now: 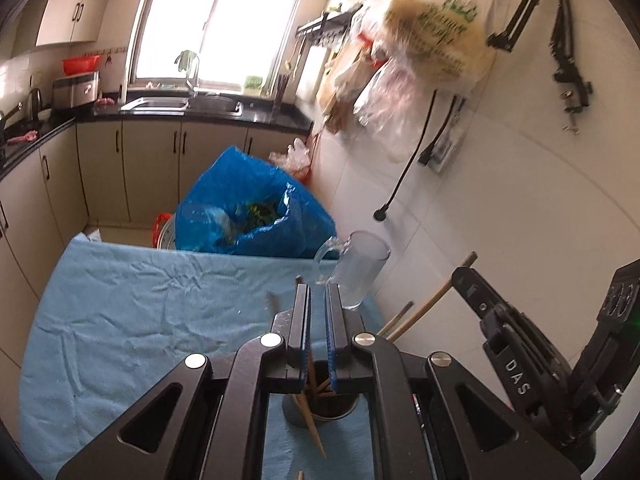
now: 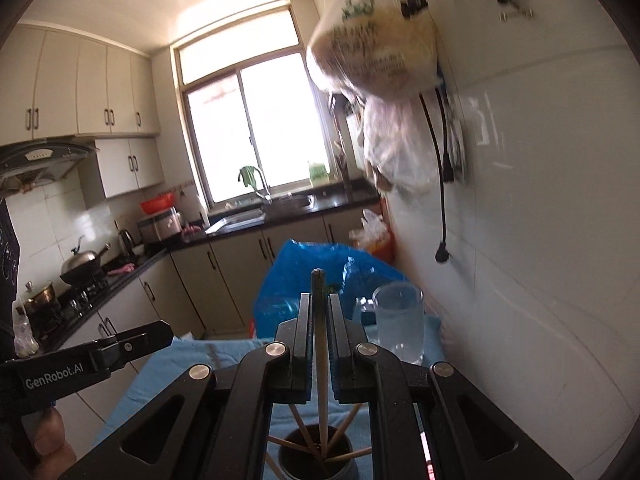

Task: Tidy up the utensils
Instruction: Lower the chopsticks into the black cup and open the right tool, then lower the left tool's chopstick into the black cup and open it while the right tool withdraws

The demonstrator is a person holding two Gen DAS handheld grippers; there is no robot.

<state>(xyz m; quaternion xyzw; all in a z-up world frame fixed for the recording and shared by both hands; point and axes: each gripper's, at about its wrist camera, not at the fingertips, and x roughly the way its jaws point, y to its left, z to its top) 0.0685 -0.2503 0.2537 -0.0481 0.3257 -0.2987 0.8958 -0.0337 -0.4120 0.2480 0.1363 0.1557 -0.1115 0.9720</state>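
Note:
A dark round utensil holder (image 1: pixel 320 404) stands on the blue cloth below both grippers, with several wooden chopsticks (image 2: pixel 316 440) fanned inside it (image 2: pixel 316 456). My right gripper (image 2: pixel 319 300) is shut on one dark-tipped chopstick (image 2: pixel 319 320), held upright over the holder. My left gripper (image 1: pixel 319 300) hangs above the holder with its jaws a narrow gap apart and nothing between them. The right gripper (image 1: pixel 520 344) shows at the right of the left wrist view, with chopsticks (image 1: pixel 424 304) sticking out beside it.
A clear glass mug (image 1: pixel 356 276) stands by the white wall (image 1: pixel 500 240) at the cloth's far right, also seen in the right wrist view (image 2: pixel 400 324). A blue plastic bag (image 1: pixel 248 208) sits behind the table's far edge. The blue cloth (image 1: pixel 140 320) stretches left.

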